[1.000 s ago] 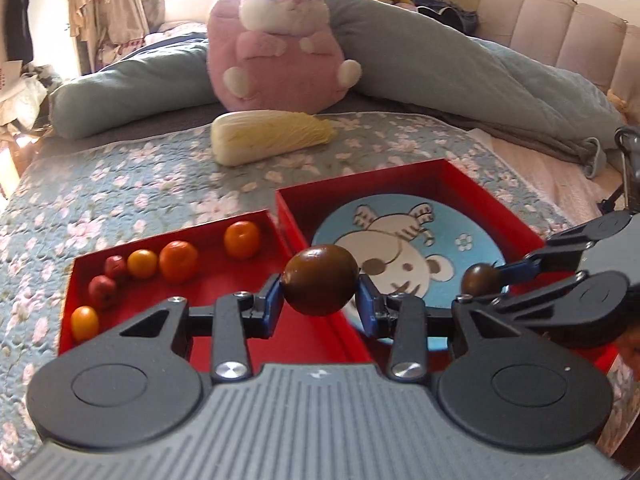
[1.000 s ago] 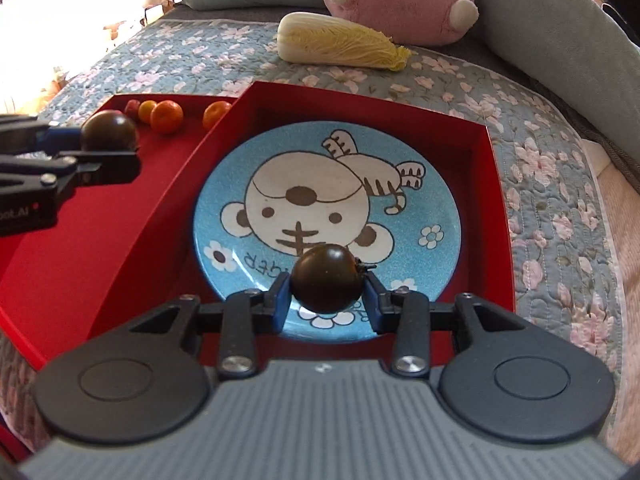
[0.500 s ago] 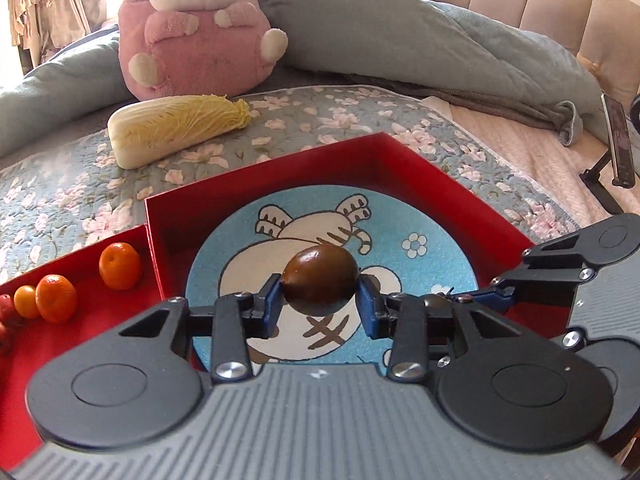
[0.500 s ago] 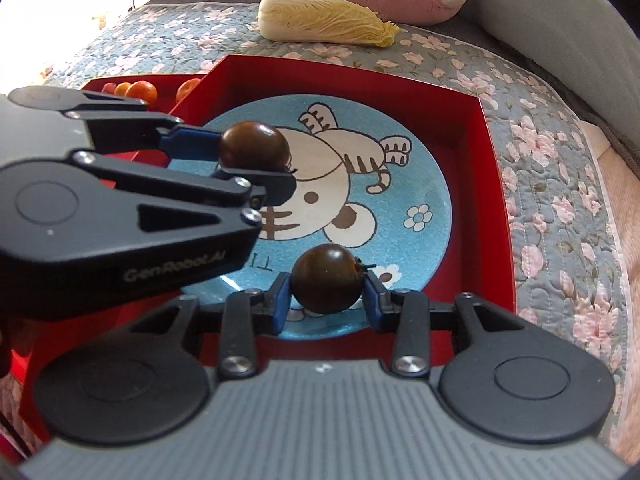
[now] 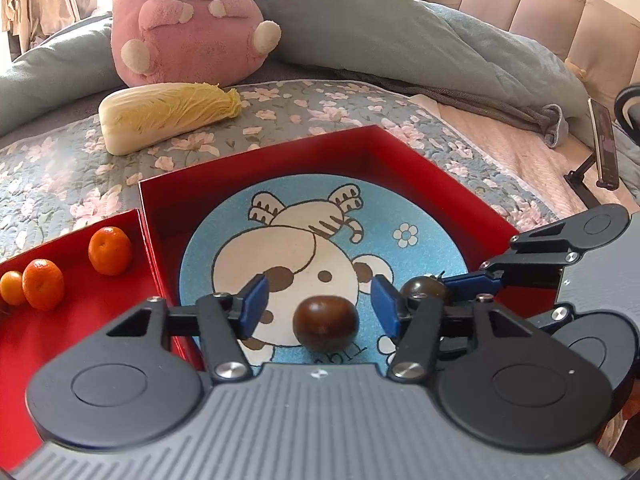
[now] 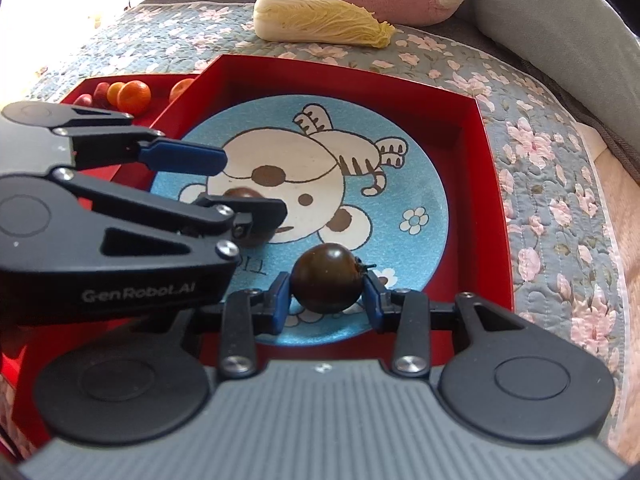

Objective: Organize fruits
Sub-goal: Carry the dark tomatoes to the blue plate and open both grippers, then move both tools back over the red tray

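- Two dark brown tomatoes are in play over a blue cartoon-tiger plate point(image 5: 424, 216) that sits inside a red box point(image 5: 280, 152) on a bed.
- One loose tomato point(image 5: 325, 323) rests on the plate, between the fingers of the left gripper point(image 5: 318, 306), which are spread wide and touch nothing.
- The other, a stemmed tomato point(image 6: 326, 278), is clamped between the narrow-set fingers of the right gripper point(image 6: 325, 294), just above the near part of the plate.
- Risk, as a judgement: the loose tomato is round and the plate looks smooth, so a nudge from a left finger pulling away could send it rolling toward the rim.
- Risk: the two grippers sit very close, the left one crossing in front of the right camera; either moving sideways could strike the other or knock the resting tomato.
- Risk: if the stemmed tomato is let go from a height, it may bounce or roll into its neighbour.
- Beside the box, to the left, a shallower red tray point(image 5: 100, 312) holds small oranges point(image 5: 109, 250).
- Farther back on the flowered quilt point(image 5: 60, 168) lie a napa cabbage point(image 5: 168, 114) and a pink plush toy point(image 5: 188, 36); both are well apart and block nothing.
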Demonstrator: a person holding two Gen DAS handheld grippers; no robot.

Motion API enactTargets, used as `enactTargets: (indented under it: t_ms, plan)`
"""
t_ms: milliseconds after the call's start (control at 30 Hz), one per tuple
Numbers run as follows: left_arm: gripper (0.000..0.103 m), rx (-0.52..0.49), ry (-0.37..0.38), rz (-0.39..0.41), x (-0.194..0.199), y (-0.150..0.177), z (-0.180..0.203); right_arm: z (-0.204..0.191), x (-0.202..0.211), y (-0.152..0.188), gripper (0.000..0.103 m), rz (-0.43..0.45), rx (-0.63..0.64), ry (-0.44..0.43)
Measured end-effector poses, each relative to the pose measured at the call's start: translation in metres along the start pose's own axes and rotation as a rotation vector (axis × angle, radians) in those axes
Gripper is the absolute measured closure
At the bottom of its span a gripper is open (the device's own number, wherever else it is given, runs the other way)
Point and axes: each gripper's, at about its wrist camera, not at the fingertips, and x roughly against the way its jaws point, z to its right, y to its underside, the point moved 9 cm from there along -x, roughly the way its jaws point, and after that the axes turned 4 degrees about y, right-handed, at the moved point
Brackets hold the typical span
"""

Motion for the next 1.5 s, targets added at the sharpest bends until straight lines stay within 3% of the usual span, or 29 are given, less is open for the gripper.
enactTargets:
  t_ms: [167, 267, 467, 833, 1067, 1167, 1500]
  plan:
    - [0.036, 0.017, 0.011, 0.032, 0.016, -0.002, -0.002, 0.001, 0.002, -0.001, 0.059, 0.006, -0.002, 0.005]
    - [0.036, 0.032, -0.003, 0.041, 0.028, -0.001, -0.006, 0.003, 0.007, -0.004, 0.050, 0.028, -0.023, 0.004]
    - [0.037, 0.042, -0.042, 0.108, 0.065, -0.005, -0.014, 0.006, 0.014, -0.007, 0.050, 0.053, -0.034, 0.015]
    - [0.037, 0.158, -0.247, 0.130, 0.119, 0.010, -0.084, -0.020, 0.035, -0.041, 0.050, 0.170, -0.030, 0.000]
    - [0.037, 0.233, -0.408, 0.128, 0.149, 0.047, -0.142, -0.065, 0.058, -0.076, 0.050, 0.292, 0.039, -0.072]
    - [0.037, 0.245, -0.471, 0.107, 0.153, 0.060, -0.161, -0.089, 0.059, -0.089, 0.051, 0.305, 0.087, -0.103]
    - [0.037, 0.191, -0.552, 0.083, 0.140, 0.072, -0.188, -0.146, 0.016, -0.122, 0.052, 0.267, 0.205, -0.208]
